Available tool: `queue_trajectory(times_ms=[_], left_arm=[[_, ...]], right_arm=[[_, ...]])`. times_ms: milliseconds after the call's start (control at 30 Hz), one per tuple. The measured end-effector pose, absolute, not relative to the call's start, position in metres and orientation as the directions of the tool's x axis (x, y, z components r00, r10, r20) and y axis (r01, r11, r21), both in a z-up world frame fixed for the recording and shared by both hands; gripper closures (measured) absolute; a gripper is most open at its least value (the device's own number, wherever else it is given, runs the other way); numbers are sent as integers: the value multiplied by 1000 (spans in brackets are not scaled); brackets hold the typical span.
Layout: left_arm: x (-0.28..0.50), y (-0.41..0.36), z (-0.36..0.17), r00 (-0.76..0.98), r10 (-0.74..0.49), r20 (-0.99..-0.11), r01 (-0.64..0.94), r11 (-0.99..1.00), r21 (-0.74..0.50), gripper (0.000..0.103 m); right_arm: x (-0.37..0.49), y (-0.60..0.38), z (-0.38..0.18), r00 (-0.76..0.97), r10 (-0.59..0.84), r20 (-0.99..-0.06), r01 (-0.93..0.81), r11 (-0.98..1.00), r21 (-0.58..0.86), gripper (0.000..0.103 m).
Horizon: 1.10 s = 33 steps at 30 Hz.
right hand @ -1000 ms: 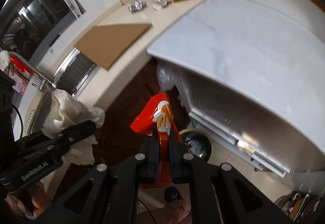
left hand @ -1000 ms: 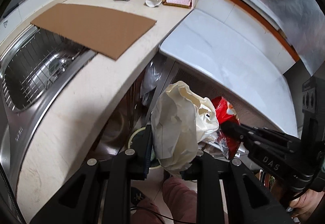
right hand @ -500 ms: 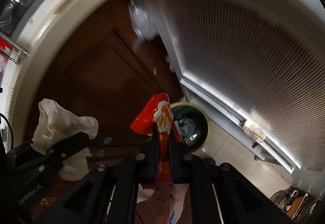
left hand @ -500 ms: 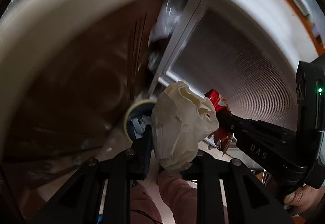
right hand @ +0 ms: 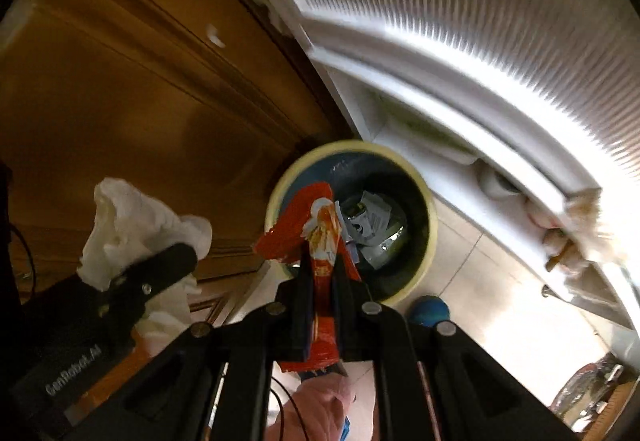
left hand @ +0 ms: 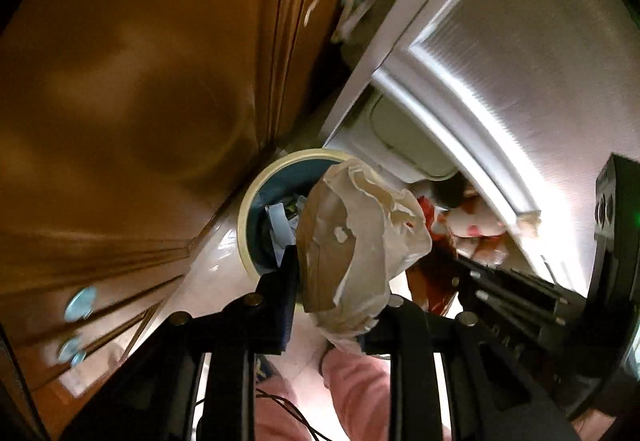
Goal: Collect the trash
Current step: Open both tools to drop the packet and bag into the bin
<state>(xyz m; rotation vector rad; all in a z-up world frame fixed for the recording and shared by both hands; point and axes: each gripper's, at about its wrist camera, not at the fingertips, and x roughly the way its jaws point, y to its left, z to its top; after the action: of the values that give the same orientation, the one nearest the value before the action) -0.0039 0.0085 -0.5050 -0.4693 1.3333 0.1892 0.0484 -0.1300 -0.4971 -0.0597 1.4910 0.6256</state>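
Note:
A round bin (left hand: 248, 217) with a cream rim and dark blue inside stands on the floor below, with scraps of trash in it. My left gripper (left hand: 340, 281) holds a crumpled beige paper bag (left hand: 352, 237) just above the bin's near edge. Its jaws are opening, with the bag still pinched between the pads. My right gripper (right hand: 322, 273) is shut on a red snack wrapper (right hand: 316, 225), which hangs over the bin's (right hand: 430, 229) near left rim. From the right wrist view the paper bag (right hand: 132, 217) is to the left, beside the bin.
Brown cabinet doors (left hand: 120, 81) rise at the left. A white ribbed appliance front (right hand: 480, 21) fills the right, with clutter under its lower edge. A small blue ball (right hand: 430, 311) lies by the bin. A person's pink trouser leg (left hand: 356, 393) is below the grippers.
Both grippers have dropped from countertop height to just above the floor bin, each still carrying its piece of trash. The bin now looks much larger and closer.

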Motion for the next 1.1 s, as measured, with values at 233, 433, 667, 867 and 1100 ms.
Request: queue_trajectory(times_ms=[233,433,667,867,1100], left_arm=[[16,13,-572,181,-147,-972,-379,902,-207,74],[25,7,-594,133,-158,-978,-362,911,-196,53],[32,3,-597,126,-137,-982,-370,912,-175,33],[29,7,-580,129,-124,-984,-384,909,-165,33],[24,6,-536,156,-111,-982,-364,917,-162,33]], right_arm=[[62,-124,-570,-52,349,-936,-371,863,343,82],[70,-129,-591,-53,334,-941,-361,872,330,71],[71,-138,-589,-32,314,-949,-354,884,304,68],[65,-143,-579,-24,293,-956,-392,877,279,68],[66,-148,-544,-4,294,-956,-399,876,271,68]])
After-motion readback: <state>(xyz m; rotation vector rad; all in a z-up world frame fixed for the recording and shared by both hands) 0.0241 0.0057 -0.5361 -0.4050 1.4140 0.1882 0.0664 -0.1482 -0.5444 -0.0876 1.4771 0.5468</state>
